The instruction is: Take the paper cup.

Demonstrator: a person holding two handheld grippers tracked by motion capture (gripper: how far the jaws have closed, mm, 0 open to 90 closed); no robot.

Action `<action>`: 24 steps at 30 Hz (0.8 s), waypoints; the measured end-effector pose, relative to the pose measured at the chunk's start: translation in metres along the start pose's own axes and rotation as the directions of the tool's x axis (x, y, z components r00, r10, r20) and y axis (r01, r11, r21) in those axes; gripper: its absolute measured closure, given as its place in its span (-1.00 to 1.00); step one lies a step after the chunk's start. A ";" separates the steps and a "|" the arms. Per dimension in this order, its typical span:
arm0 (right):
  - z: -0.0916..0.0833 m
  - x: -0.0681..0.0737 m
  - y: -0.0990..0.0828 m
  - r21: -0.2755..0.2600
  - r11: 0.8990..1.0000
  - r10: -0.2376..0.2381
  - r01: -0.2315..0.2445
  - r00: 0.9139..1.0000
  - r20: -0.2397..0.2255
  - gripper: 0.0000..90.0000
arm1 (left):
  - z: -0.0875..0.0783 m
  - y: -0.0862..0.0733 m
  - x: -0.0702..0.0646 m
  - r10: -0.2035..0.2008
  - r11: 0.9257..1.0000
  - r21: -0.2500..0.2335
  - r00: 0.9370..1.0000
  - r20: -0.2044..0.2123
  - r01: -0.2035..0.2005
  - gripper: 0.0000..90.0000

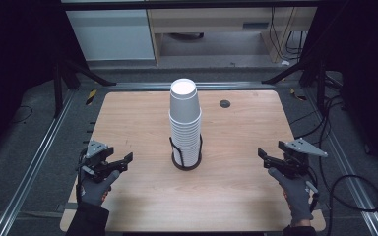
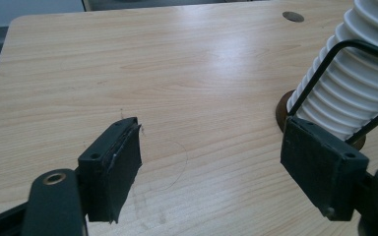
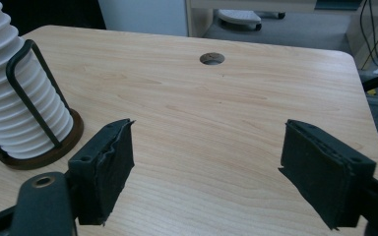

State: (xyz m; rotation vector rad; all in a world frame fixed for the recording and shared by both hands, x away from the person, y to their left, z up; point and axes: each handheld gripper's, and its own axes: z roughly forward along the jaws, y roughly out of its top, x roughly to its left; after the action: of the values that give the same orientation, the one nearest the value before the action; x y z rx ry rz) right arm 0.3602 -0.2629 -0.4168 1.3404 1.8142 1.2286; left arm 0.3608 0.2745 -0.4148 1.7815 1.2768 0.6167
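A tall stack of white paper cups (image 1: 185, 123) stands upright in a black wire holder with a round dark base (image 1: 186, 165) at the middle of the wooden table (image 1: 246, 132). My left gripper (image 1: 126, 160) rests low at the table's near left, held by a gloved hand, pointing toward the stack. Its jaws stand apart with bare wood between them (image 2: 211, 147), and the ribbed cup stack (image 2: 354, 83) rises just beyond its right-hand jaw. My right gripper (image 1: 262, 156) sits at the near right, also open over bare wood (image 3: 206, 147), with the cups (image 3: 10, 93) far off to its left.
A round cable hole (image 1: 225, 103) lies in the table behind and right of the stack. Metal rails and black frame legs flank the table. Cables trail on the floor at the right. A pale cabinet and shelf stand beyond the far edge.
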 end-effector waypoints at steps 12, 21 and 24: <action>-0.009 0.009 0.017 -0.040 0.998 -0.039 0.038 0.999 -0.031 -0.58 | 0.007 -0.007 -0.003 0.025 0.999 0.030 1.000 0.001 -0.025 -0.55; -0.020 0.026 0.048 -0.110 0.992 -0.066 0.056 0.994 -0.088 -0.58 | 0.012 -0.011 -0.002 0.028 0.999 0.045 1.000 0.007 -0.028 -0.57; -0.018 0.034 0.060 -0.112 0.991 -0.081 0.070 0.991 -0.104 -0.58 | 0.012 -0.011 -0.002 0.025 0.999 0.043 1.000 0.008 -0.025 -0.58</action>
State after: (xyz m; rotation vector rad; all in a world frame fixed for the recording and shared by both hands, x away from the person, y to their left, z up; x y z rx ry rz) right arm 0.3588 -0.2329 -0.3524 1.1557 1.8267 1.3614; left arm 0.3633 0.2699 -0.4305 1.8361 1.2735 0.5997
